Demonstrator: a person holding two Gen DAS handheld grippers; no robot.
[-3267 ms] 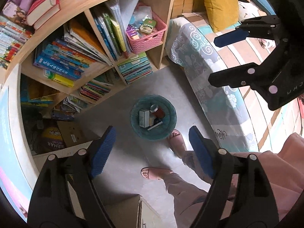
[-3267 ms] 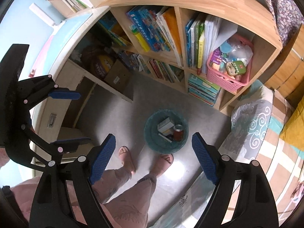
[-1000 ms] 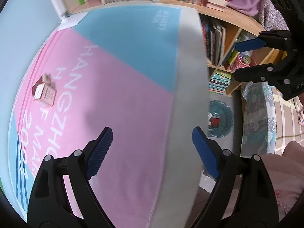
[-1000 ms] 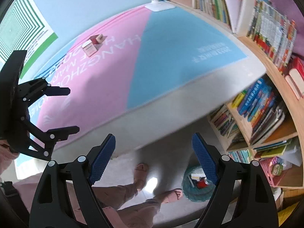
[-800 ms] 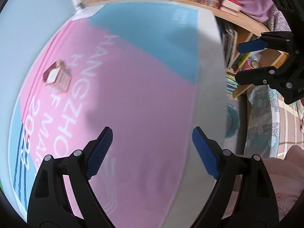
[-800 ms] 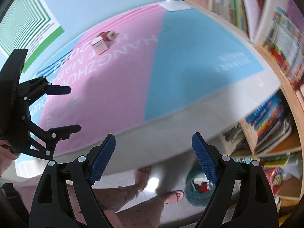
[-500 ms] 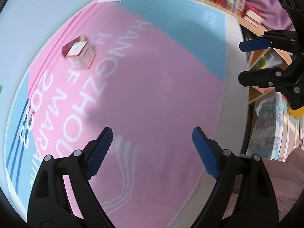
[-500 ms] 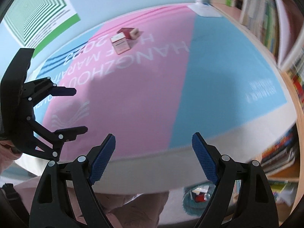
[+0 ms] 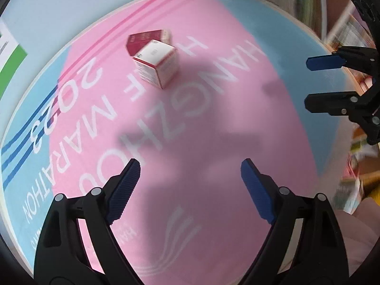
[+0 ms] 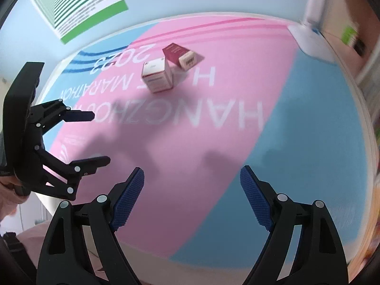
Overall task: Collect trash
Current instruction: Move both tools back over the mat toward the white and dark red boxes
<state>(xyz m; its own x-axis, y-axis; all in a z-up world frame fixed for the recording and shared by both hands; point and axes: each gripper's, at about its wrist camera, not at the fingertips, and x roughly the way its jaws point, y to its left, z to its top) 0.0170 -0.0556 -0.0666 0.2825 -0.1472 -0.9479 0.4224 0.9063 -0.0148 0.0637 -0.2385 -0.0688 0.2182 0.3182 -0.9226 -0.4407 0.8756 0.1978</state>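
Two small cartons lie together on a pink and blue printed table cover. The white carton with red trim stands nearer me; a dark red carton lies just behind it. My left gripper hovers open over the pink area, well short of the cartons, nothing between its blue pads. My right gripper is open too, over the table's near part. Each gripper also shows in the other's view: the right gripper, the left gripper.
A green and white striped poster hangs on the pale blue wall behind the table. Bookshelves stand past the table's right end, blurred. A white lamp base sits at the far corner. The person's pink clothing is at the lower edge.
Both grippers have swung from over the floor and waste basket to above the table. The cartons have come nearer and more central in both views. Jaws stayed open.
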